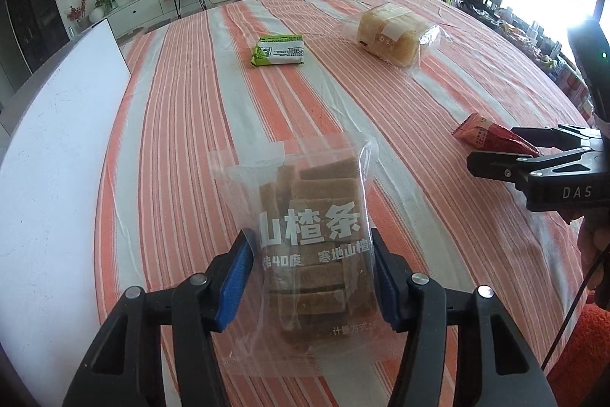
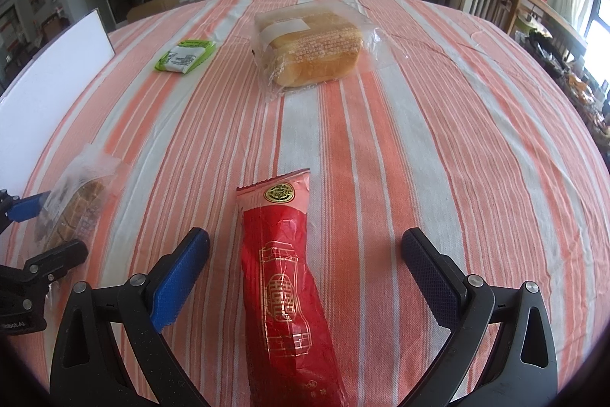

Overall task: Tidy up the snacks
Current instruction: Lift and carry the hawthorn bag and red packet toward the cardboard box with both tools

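Observation:
A clear bag of brown hawthorn strips sits between the blue pads of my left gripper, which is shut on it; the bag also shows in the right wrist view. A long red snack packet lies on the striped tablecloth between the wide-open jaws of my right gripper, untouched by either pad. In the left wrist view the red packet lies by the right gripper. A bagged bread loaf and a green packet lie farther back.
A white board lies along the table's left side. The striped tablecloth covers the round table. Chairs, a cluttered side table and a TV cabinet stand beyond the far edge.

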The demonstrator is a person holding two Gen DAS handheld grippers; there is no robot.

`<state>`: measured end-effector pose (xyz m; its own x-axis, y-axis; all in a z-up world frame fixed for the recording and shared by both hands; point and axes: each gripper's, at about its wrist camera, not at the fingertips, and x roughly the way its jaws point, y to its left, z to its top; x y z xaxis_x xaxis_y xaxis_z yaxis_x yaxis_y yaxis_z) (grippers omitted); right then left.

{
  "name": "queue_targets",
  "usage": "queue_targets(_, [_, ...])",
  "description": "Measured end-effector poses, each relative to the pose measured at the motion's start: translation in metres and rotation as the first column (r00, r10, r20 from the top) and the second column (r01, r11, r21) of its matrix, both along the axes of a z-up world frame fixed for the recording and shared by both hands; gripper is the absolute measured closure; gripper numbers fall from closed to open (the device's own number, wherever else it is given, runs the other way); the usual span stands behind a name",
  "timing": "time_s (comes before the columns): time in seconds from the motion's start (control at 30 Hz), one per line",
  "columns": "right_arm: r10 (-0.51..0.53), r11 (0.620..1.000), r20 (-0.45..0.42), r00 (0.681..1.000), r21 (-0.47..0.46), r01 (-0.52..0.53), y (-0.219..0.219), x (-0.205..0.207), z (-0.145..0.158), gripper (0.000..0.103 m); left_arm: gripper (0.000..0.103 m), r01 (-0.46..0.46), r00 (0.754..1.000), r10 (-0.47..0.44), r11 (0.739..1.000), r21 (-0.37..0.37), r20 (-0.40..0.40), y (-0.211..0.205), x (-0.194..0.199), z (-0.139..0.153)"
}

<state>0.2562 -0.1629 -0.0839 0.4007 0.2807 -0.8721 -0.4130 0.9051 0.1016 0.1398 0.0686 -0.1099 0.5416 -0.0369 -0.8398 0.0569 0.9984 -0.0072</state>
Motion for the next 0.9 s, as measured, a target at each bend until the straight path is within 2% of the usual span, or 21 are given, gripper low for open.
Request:
queue_targets(0.07, [-0.003,0.992,-0.160,0.987,0.127,0.024,-0.015,0.006,0.009,0.004,0.053,-0.006,1.000,0.006,1.000,-0.021,0.003,0.001,-0.005,0.004])
queue_targets(0.1, [-0.019,0.986,-0.222,0.975,0.159,0.055,-0.022,0.009,0.012,0.004,0.053,-0.012,1.000,0.013,0.999,-0.041,0.001,0.002,-0.008,0.004])
queue_targets(0.17, [-0.045,0.985,-0.290,0.956,0.148,0.091,-0.027,0.011,0.017,0.004,0.053,-0.021,1.000,0.022,0.997,-0.074,0.005,0.003,-0.013,0.005])
queue_targets(0.3, [-0.040,0.999,-0.284,0.958,-0.013,0.038,-0.013,0.003,0.018,0.004,0.053,-0.010,1.000,0.010,0.998,-0.066,0.005,0.002,-0.021,0.004])
queue_targets(0.37, [-0.024,0.998,-0.291,0.956,0.052,0.041,-0.015,0.000,0.020,0.003,0.052,-0.008,1.000,0.008,0.998,-0.058,0.006,0.004,-0.026,0.003])
queue_targets(0.43, [-0.035,0.990,-0.348,0.937,0.113,0.079,-0.018,-0.001,0.014,0.002,0.050,-0.006,1.000,0.007,0.999,-0.048,0.011,0.003,-0.031,0.002])
queue_targets(0.47, [-0.053,0.992,-0.395,0.917,0.086,0.094,-0.019,-0.001,0.005,0.002,0.050,-0.005,1.000,0.005,0.999,-0.046,0.010,0.002,-0.032,0.001])
queue_targets(0.53, [-0.038,0.999,-0.365,0.930,0.017,0.047,-0.011,-0.009,0.002,0.002,0.048,-0.009,1.000,0.010,0.999,-0.040,0.011,0.001,-0.033,0.000])
queue_targets(0.63, [-0.034,0.993,-0.364,0.931,-0.114,-0.009,0.003,-0.017,-0.009,0.001,0.046,-0.013,1.000,0.013,0.999,-0.040,0.010,0.001,-0.032,-0.001])
queue_targets(0.83, [-0.071,0.981,-0.345,0.936,-0.196,0.003,-0.002,-0.017,0.001,0.002,0.043,-0.015,1.000,0.015,0.998,-0.061,-0.001,0.006,-0.030,-0.003])
queue_targets(0.9, [-0.075,0.981,-0.361,0.929,-0.195,0.003,-0.009,-0.017,0.008,0.002,0.043,-0.014,1.000,0.013,0.998,-0.061,-0.001,0.006,-0.030,-0.003])
